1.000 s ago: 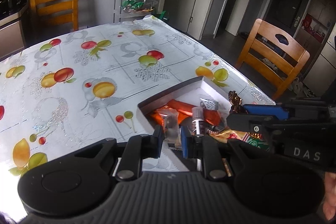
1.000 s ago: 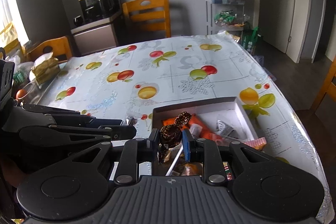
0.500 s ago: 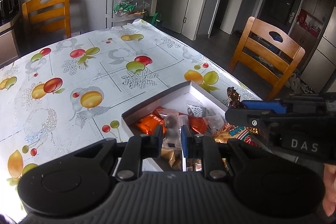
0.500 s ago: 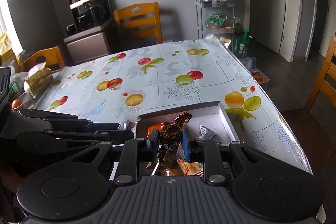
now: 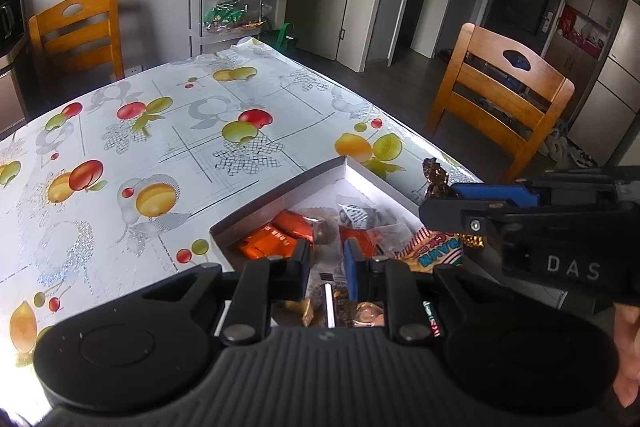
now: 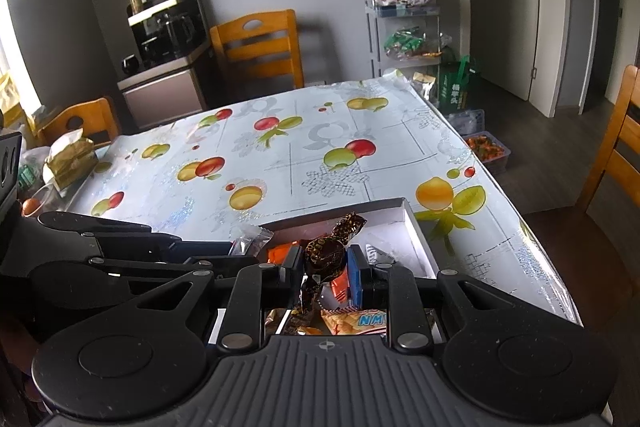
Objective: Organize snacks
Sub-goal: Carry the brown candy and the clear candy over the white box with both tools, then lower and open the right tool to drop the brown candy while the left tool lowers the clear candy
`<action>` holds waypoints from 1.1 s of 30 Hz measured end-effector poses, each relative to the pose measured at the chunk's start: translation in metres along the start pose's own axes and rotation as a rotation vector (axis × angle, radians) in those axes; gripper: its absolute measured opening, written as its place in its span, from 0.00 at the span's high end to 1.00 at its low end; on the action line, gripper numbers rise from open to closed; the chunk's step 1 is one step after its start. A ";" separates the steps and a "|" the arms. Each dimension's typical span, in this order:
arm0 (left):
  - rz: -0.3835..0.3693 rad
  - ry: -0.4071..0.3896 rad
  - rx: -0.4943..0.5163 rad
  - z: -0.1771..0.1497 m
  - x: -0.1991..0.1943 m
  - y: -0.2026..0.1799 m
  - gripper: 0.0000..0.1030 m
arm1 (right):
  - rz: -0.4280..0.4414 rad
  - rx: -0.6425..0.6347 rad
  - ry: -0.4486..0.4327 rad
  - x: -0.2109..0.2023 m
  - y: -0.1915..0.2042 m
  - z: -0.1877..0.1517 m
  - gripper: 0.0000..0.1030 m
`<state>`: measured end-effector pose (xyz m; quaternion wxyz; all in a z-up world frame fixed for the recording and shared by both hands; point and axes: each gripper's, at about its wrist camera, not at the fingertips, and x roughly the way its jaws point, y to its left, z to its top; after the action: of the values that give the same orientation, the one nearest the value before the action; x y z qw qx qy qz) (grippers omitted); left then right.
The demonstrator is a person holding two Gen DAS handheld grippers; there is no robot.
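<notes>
Over on the left, a clear-wrapped candy (image 6: 250, 242) is being pinched by the left gripper (image 5: 327, 259). Next over, a brown foil candy (image 6: 325, 254) is being clamped by the right gripper (image 6: 323, 261), both hanging above the snack-filled white box (image 6: 416, 227).

Left gripper (image 5: 327, 267): fingers (image 5: 301, 269) nearly together, clamped on a clear wrapper (image 6: 250, 241) that sticks out past the tips, pitched downward. Right gripper (image 6: 325, 262): fingers (image 6: 355, 275) narrowly parted, pinching a brown foil candy (image 6: 326, 254) between the pads, one twisted end poking up beyond the tips, other end hanging below. The two grippers sit side by side, close, both angled down. Fingers of the person's hand (image 5: 628, 359) show behind the right gripper body.
</notes>
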<state>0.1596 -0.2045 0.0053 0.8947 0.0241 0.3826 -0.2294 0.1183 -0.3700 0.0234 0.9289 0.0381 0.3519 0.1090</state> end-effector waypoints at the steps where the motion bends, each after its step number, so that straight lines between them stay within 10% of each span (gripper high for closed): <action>1: 0.000 0.002 0.003 0.001 0.001 -0.001 0.85 | 0.000 0.002 -0.001 0.000 -0.001 0.001 0.76; 33: 0.030 0.027 0.024 0.015 0.020 -0.007 0.85 | 0.027 0.037 -0.003 0.014 -0.023 0.011 0.76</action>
<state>0.1787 -0.2221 0.0024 0.8924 0.0435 0.3915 -0.2201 0.1396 -0.3896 0.0190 0.9270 0.0601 0.3518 0.1152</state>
